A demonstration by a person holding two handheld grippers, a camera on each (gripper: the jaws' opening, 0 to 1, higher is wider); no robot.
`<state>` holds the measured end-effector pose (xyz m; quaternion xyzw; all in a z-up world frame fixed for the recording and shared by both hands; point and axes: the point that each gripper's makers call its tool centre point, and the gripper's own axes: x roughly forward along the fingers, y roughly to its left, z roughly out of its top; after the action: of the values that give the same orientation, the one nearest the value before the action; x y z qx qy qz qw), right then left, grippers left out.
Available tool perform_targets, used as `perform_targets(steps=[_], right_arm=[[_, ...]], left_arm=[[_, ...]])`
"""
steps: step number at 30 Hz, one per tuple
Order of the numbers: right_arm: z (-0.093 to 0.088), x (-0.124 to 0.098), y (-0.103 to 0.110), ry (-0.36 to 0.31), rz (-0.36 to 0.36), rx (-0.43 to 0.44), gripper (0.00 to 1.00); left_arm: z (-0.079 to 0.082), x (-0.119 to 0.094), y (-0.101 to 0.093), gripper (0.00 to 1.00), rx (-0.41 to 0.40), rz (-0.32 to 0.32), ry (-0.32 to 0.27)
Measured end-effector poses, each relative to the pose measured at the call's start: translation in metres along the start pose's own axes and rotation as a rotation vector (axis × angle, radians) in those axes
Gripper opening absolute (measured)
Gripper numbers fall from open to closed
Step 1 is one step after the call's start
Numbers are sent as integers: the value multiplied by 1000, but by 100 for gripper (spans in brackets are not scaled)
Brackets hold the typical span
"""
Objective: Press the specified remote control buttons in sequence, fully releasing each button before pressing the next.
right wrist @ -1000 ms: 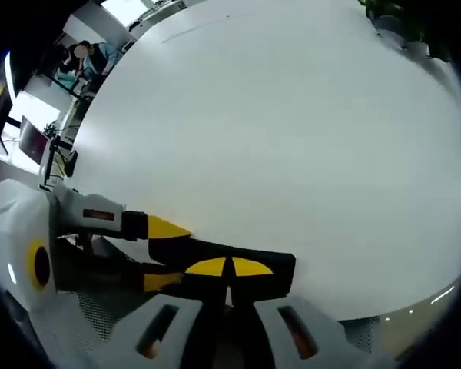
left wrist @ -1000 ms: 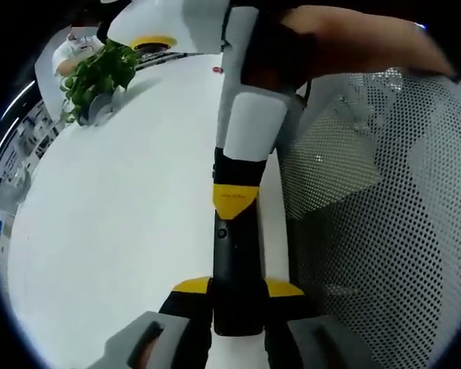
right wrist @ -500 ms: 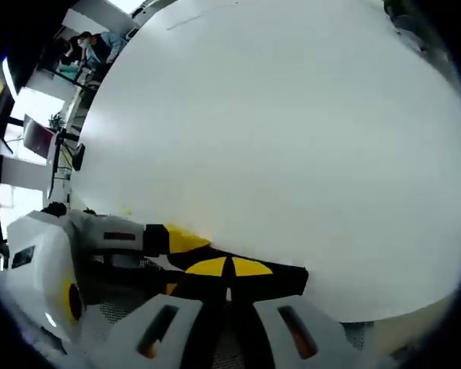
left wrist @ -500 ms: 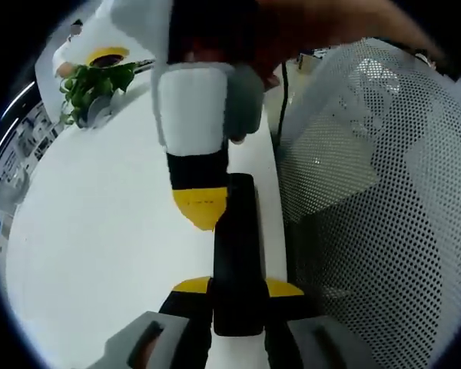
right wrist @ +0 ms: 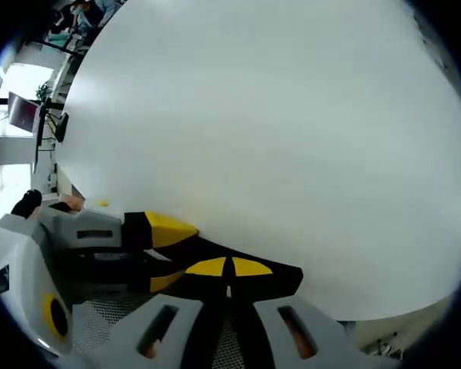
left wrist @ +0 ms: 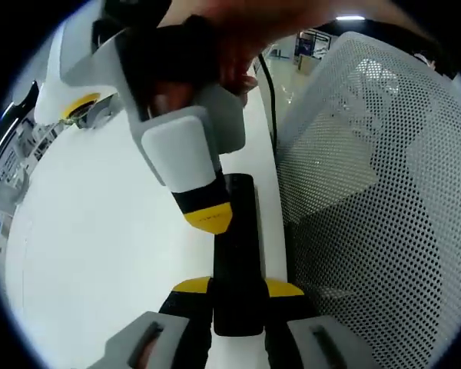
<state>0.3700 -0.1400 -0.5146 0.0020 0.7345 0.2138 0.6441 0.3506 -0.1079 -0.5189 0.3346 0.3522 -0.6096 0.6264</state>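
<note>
The black remote control point(left wrist: 236, 254) is clamped between the yellow-tipped fingers of the left gripper point(left wrist: 237, 290) and points straight away from that camera, lying just above the white counter point(left wrist: 92, 246) close to its right-hand edge. In the right gripper view the same remote point(right wrist: 238, 270) lies crosswise right in front of the right gripper point(right wrist: 229, 270), whose two yellow tips meet over the remote's top face, so those fingers are together; whether they actually press a button I cannot tell.

In the left gripper view the right gripper point(left wrist: 207, 217) comes down from the upper left, tilted, its yellow tip over the far part of the remote, with a person's hand point(left wrist: 215, 38) wrapped round its grip above (blurred, so the hold is hard to read). In the right gripper view the left gripper point(right wrist: 157, 231) enters from the left, its yellow tip at the remote's left end.

Just right of the remote, past the counter's edge, stands a white perforated mesh chair back point(left wrist: 376, 207), near enough to crowd that side. A black cable point(left wrist: 270, 100) runs along the far part of that edge. To the left and far side the counter point(right wrist: 276, 123) is broad bare white.
</note>
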Motion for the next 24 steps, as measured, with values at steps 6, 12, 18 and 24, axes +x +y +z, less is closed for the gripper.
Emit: perform_targets(steps=[6, 12, 18, 24], right_arm=[[0, 2, 0, 24, -25, 4, 0], [0, 4, 1, 24, -85, 20, 0], [2, 5, 1, 83, -118, -30, 0], [0, 3, -1, 128, -87, 15, 0]], left_arm=[[0, 0, 0, 24, -1, 0, 1], [1, 0, 0, 24, -3, 3, 1], [1, 1, 1, 24, -6, 4, 0], [1, 0, 0, 24, -13, 6, -7]])
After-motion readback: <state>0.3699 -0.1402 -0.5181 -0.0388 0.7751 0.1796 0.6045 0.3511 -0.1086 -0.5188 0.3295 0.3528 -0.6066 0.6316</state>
